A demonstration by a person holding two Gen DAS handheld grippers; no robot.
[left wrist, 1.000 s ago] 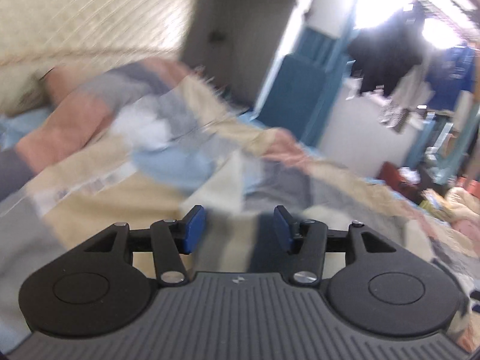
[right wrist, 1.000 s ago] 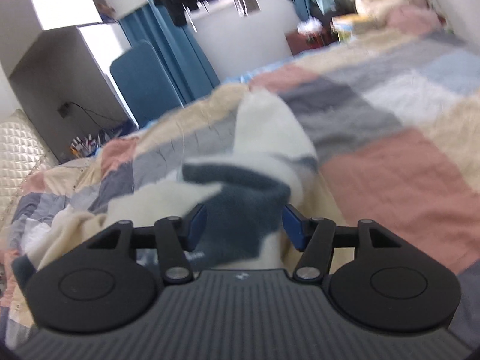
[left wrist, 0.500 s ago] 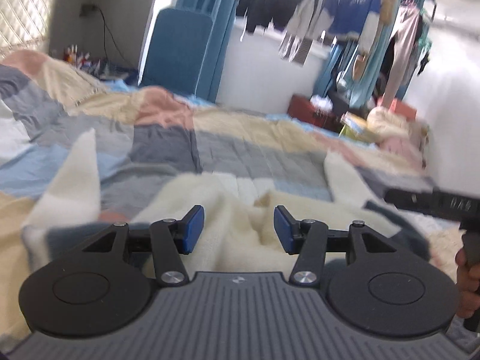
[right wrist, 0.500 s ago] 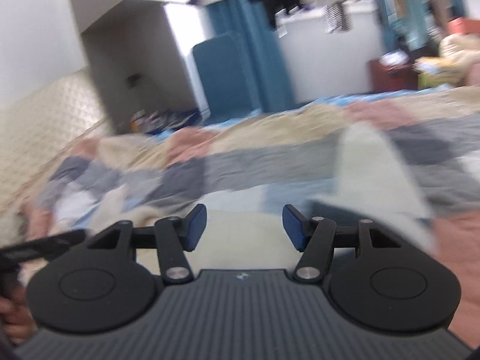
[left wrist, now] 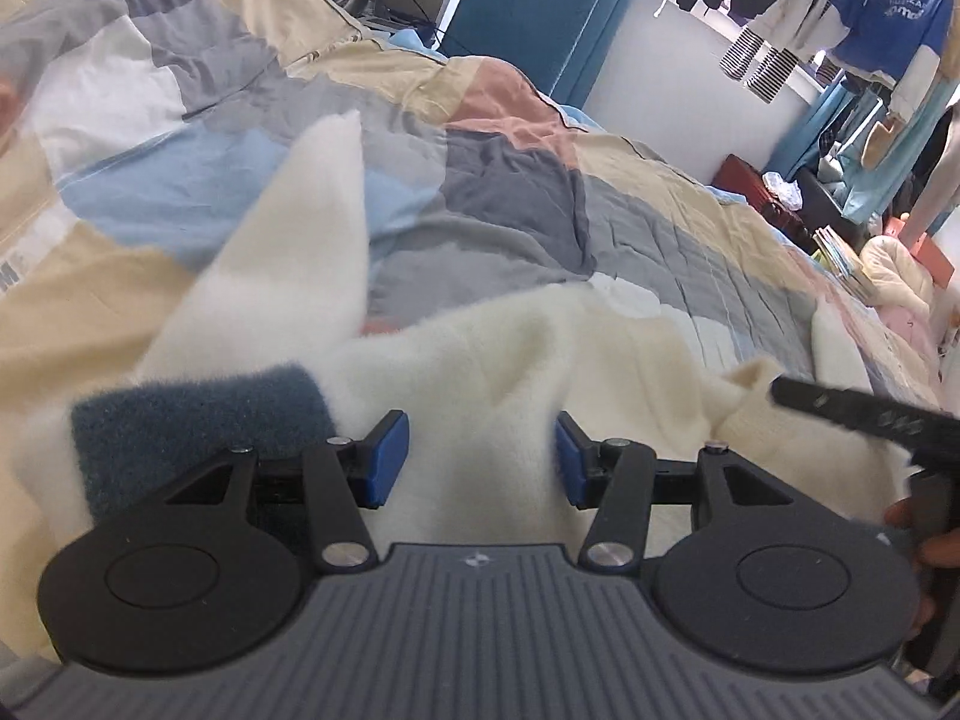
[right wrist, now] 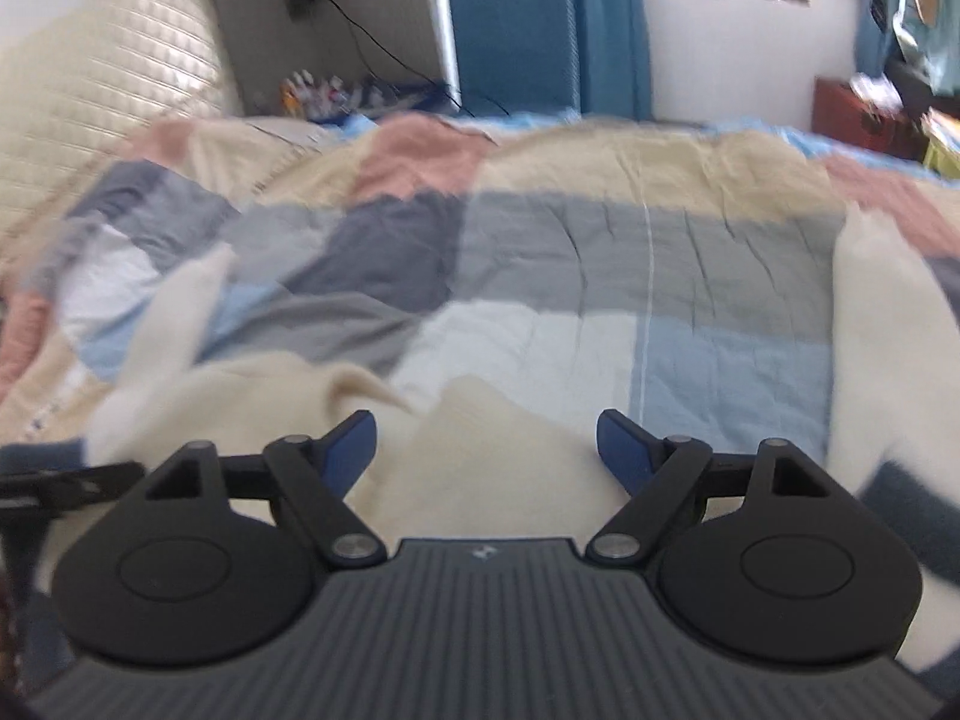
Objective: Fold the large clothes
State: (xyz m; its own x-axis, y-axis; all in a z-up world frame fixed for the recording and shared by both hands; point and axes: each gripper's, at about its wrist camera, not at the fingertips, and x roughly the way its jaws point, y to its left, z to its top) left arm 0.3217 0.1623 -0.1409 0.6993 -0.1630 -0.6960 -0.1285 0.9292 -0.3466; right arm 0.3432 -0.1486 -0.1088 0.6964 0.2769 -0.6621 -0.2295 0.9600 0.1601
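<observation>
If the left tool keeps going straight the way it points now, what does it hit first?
Most likely the fluffy cream fleece garment, which lies bunched right ahead of the left tool and between its open fingers. The patchwork quilt lies beyond. Depth is hard to judge in this fisheye view.

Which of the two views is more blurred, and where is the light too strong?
Right wrist view: blurred throughout, most at the sleeve. Left wrist view: sharper, the sweater and quilt fairly clear; its white wall glares.
</observation>
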